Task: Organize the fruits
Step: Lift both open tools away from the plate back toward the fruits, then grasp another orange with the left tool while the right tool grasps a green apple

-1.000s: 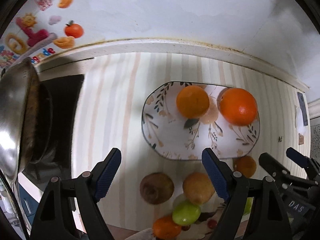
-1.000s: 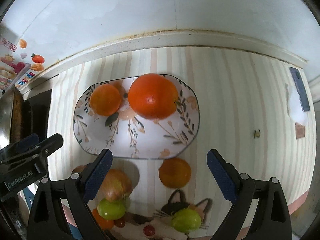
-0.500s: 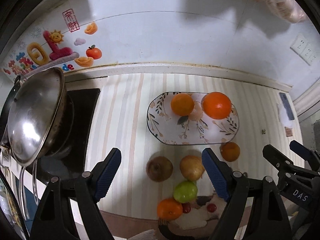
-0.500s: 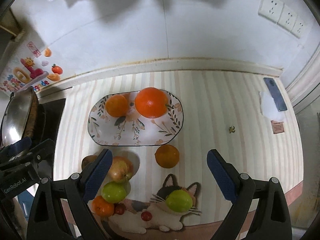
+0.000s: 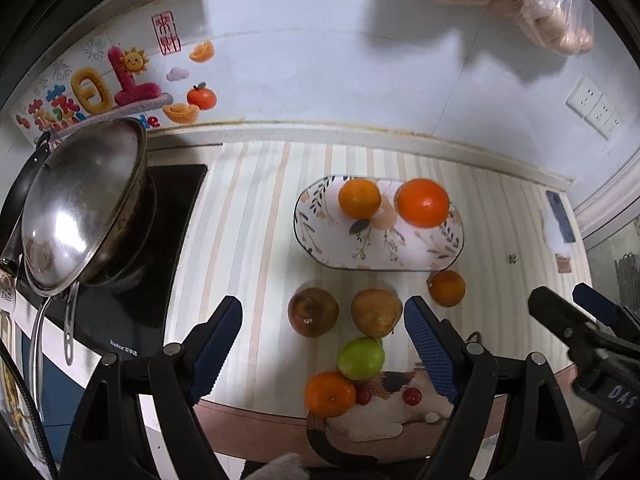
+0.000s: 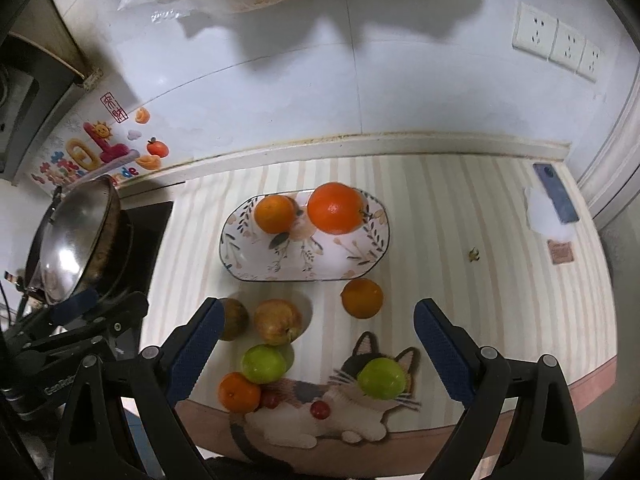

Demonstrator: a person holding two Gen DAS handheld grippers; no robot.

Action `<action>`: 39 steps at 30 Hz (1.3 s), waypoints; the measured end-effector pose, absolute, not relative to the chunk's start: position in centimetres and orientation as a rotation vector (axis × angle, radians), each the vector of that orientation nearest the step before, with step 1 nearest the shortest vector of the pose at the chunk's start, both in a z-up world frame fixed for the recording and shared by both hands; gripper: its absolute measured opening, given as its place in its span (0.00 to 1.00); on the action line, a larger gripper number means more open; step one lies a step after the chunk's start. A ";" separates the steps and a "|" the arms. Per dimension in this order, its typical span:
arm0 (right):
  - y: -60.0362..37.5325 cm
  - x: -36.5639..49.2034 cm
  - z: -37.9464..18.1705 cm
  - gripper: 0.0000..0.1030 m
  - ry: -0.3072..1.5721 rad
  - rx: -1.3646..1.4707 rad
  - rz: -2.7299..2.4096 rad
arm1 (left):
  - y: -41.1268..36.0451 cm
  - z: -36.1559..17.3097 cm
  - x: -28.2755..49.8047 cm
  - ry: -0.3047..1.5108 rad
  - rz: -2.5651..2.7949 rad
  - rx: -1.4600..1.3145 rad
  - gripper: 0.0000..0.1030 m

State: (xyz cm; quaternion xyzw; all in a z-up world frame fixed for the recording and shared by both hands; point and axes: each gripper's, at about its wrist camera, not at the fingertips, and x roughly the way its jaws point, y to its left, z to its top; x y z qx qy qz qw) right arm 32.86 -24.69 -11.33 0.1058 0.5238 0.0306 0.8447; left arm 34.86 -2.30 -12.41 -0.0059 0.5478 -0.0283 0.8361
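Plate [image 6: 236, 268] near the wall on the striped counter [image 6: 460, 208], carrying two oranges: a smaller one [image 6: 274, 213] at left, a large one [image 6: 336, 208] at right. Loose fruit in front of the plate: one orange [image 6: 362, 298] just beside the front rim, two brownish apples [image 5: 313, 312] [image 5: 376, 313] side by side, two green apples [image 6: 264, 364] [image 6: 381, 378], a small orange [image 6: 239, 392] and two cherry tomatoes [image 6: 320, 409] on the cat mat [image 6: 332, 428].

Left tongs [image 5: 323, 346] spread wide, gripping nothing, held high above the apples. Right tongs [image 6: 316, 352] likewise spread and empty, held high over the fruit cluster.

Step in hand, judged: between picks, with two fruits placed and seven pieces left on the counter.

Next move, judged: descent over one loose fruit, most readily the orange beside the rim or an apple; fingers straddling the widest part; a gentle close on the round, roll-prone skin; a lift clear of neighbours; a set-down on the bare front half of the plate.
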 end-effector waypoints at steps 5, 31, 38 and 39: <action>-26.0 33.2 -15.3 0.95 1.200 0.307 0.072 | -2.9 -18.3 34.9 1.295 -0.109 -0.009 0.89; -29.8 31.2 -35.0 0.65 1.627 0.435 -0.012 | -0.5 -32.3 32.2 1.635 0.010 0.005 0.59; -29.2 30.9 -34.9 0.65 1.615 0.418 -0.009 | 0.6 -32.9 32.0 1.660 0.012 -0.024 0.61; -29.3 30.9 -34.9 0.65 1.615 0.423 -0.010 | 0.6 -32.9 31.9 1.665 0.010 -0.016 0.61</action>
